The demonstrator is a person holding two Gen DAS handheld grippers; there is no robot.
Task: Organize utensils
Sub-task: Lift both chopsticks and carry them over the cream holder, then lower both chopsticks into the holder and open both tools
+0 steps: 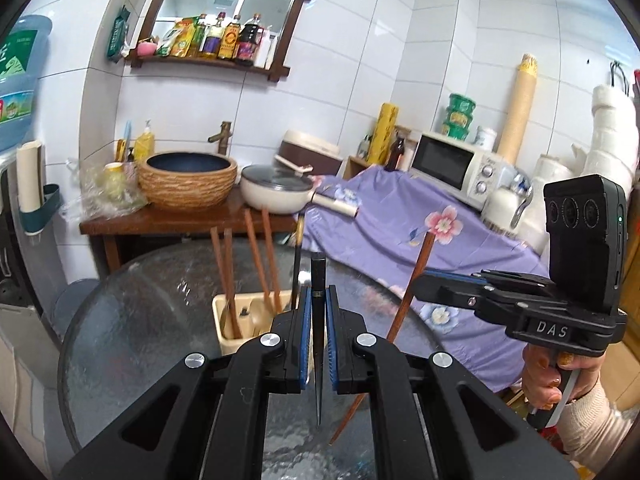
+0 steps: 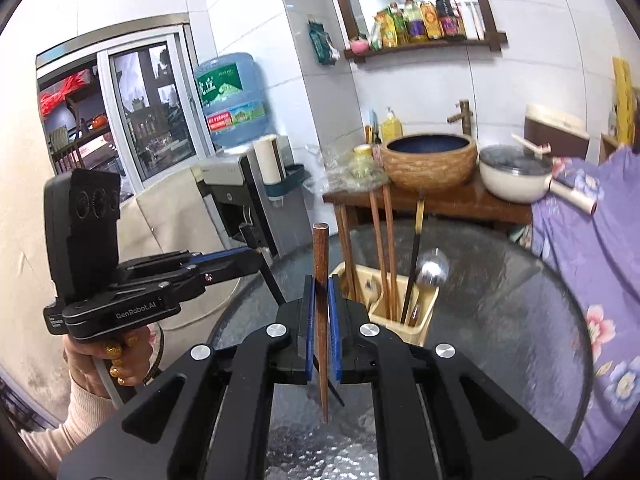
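My left gripper (image 1: 318,300) is shut on a black chopstick (image 1: 318,344), held upright with its thin tip near the glass table (image 1: 140,320). My right gripper (image 2: 320,292) is shut on a brown wooden chopstick (image 2: 321,320), also upright, tip pointing down. Each gripper shows in the other's view: the right one (image 1: 424,284) with its brown chopstick (image 1: 408,300), the left one (image 2: 256,260) with the black chopstick (image 2: 272,284). A beige utensil holder (image 1: 230,320) (image 2: 416,320) stands on the table just beyond, with several wooden chopsticks (image 1: 260,264) (image 2: 380,248) and a metal ladle (image 2: 432,268) in it.
Behind the round table, a wooden counter (image 1: 160,224) carries a woven basin (image 1: 186,184) and a white pot (image 1: 276,192). A purple floral cloth (image 1: 400,224) covers a surface to the right, with a microwave (image 1: 456,168). A water dispenser (image 2: 236,184) stands at the left.
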